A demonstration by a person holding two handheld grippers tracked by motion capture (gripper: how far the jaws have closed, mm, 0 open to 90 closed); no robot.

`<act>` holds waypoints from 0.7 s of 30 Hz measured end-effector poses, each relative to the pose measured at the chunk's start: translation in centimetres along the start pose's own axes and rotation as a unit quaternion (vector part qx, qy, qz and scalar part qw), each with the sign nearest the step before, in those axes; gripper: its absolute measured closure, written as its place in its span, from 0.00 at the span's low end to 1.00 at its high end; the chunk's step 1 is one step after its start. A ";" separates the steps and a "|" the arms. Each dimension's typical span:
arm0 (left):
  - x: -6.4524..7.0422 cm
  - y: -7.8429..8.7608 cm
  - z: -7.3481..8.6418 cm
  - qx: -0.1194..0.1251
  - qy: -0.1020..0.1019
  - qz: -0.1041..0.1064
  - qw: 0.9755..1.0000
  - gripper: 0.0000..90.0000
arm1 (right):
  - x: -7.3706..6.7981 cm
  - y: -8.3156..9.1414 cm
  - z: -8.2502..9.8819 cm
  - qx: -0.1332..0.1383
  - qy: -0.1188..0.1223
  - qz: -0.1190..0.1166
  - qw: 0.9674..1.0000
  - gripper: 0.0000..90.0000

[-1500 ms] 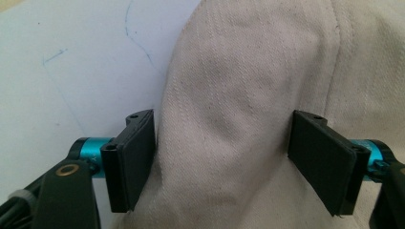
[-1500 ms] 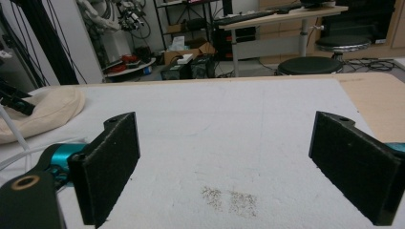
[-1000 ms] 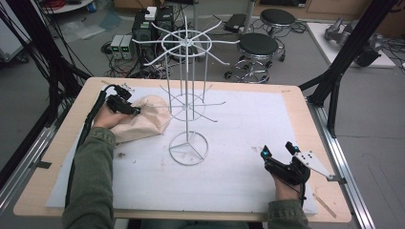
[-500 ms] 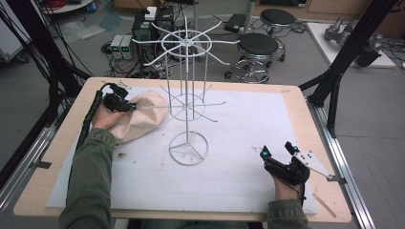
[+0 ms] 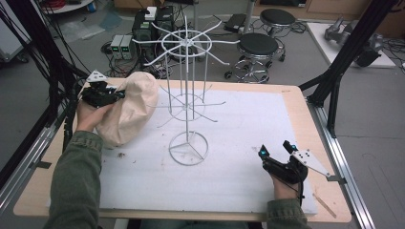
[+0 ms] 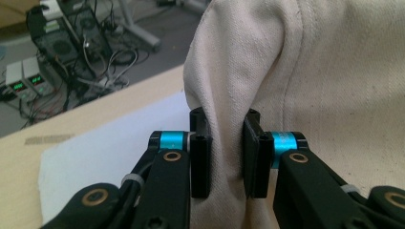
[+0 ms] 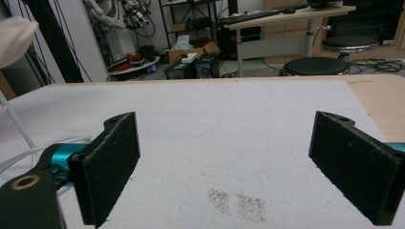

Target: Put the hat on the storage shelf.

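A beige cloth cap [image 5: 131,107] hangs at the left of the table, partly raised off the white mat [image 5: 239,119]. My left gripper [image 5: 119,94] is shut on a fold of it, and in the left gripper view the two pads pinch the cap's fabric [image 6: 334,95] at the left gripper [image 6: 226,143]. A white wire hanging rack [image 5: 187,95] stands upright mid-table, just right of the cap. My right gripper [image 5: 275,148] rests low at the front right with its jaws wide open. Nothing but bare mat lies between the jaws of the right gripper [image 7: 234,162].
The rack's round base [image 5: 188,148] sits on the mat and its thin arms spread out at two heights. Black frame posts [image 5: 334,76] flank the table. Stools [image 5: 258,45] and electronics [image 5: 153,24] stand on the floor beyond the far edge.
My left hand has risen and drawn the cap up off the mat, so it now hangs bunched beside the rack. The right hand has stayed where it was.
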State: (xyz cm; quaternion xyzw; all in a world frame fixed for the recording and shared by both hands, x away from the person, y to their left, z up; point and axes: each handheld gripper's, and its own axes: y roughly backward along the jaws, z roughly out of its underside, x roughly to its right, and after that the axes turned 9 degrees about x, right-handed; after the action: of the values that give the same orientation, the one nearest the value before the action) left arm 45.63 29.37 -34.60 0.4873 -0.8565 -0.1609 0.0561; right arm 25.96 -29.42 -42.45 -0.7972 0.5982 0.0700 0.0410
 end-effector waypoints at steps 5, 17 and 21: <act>0.5 1.4 -1.0 0.032 0.004 0.002 0.999 0.84 | -0.1 -0.1 -0.1 0.000 0.003 -0.003 1.000 0.10; 0.2 4.0 -2.0 0.071 0.017 -0.008 0.997 0.85 | -0.2 -0.2 -0.1 0.005 0.006 -0.005 1.000 0.10; 0.0 5.0 -2.4 0.094 0.024 -0.006 0.995 0.85 | -0.2 -0.2 -0.1 0.002 0.005 -0.007 1.000 0.10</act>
State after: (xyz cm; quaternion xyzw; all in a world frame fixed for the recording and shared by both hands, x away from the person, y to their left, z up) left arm 42.13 31.19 -30.65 0.4992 -0.8633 -0.0685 0.0292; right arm 26.11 -29.14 -42.34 -0.8017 0.5928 0.0645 0.0401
